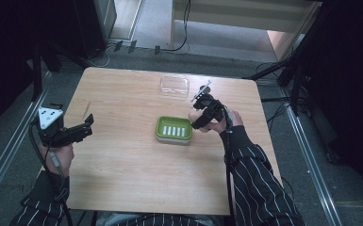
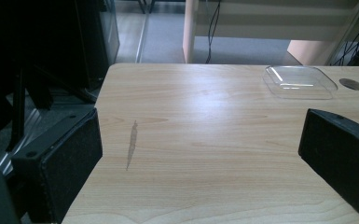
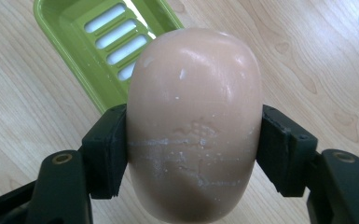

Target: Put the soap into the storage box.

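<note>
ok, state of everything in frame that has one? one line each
right gripper: shut on the soap bar, held beside the dish
soap bar: clamped between the jaws, off the table, scuffed with white marks
green soap dish: empty, upright on the table, slotted floor showing
clear plastic lid: lying apart from the dish, near the far edge
left gripper: open, nothing between the jaws, at the table's left edge

Pale pink oval soap bar (image 3: 193, 126), scuffed white, above green slotted soap dish (image 3: 91, 51)

No readable text, label or number on anything.
</note>
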Motion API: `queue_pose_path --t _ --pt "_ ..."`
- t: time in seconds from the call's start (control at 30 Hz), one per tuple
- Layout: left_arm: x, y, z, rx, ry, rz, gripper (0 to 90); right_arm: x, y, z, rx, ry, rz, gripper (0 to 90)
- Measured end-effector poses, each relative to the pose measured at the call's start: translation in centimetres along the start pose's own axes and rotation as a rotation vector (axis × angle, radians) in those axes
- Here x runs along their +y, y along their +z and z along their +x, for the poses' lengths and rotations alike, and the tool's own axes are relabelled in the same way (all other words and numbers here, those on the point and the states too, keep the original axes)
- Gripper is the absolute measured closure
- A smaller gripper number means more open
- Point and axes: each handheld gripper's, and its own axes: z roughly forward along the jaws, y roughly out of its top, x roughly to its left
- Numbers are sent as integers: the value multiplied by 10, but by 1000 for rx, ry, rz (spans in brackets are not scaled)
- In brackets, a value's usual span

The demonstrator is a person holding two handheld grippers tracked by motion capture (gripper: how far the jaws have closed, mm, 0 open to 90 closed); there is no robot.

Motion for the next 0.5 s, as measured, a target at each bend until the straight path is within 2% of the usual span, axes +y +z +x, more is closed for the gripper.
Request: queue_pose_path --t 0.5 --pt "0 0 0 4 0 -2 0 14 7 8 25 -54 -13 336"
